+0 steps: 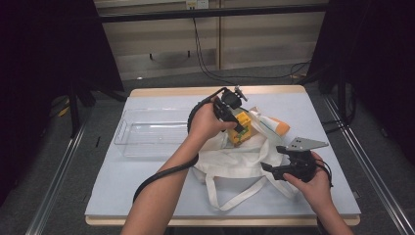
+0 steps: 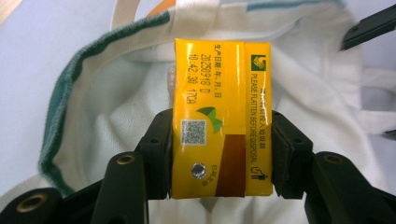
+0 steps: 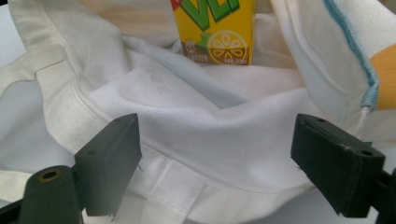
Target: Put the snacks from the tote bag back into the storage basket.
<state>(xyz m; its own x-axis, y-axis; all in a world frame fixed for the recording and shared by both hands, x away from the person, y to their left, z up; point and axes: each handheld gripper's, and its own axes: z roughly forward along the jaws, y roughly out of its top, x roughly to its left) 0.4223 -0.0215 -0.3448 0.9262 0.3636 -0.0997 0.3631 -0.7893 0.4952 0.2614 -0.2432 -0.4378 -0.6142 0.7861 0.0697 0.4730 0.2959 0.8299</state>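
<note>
A pale blue surface (image 1: 147, 171) is seen across the middle of the high view. At its centre left a clear plastic tray (image 1: 147, 131) is set. Right of centre a white cloth bag (image 1: 230, 161) with a teal-edged mouth is spread, its handles trailing toward the bottom of the frame. Just above the bag's mouth, near the frame's centre, a yellow drink carton (image 2: 219, 121) is held by the left gripper (image 2: 219, 154), its jaws pressed on the carton's two sides. At lower right the right gripper (image 3: 217, 163) is held over the bag's rim, its jaws spread wide with nothing gripped.
</note>
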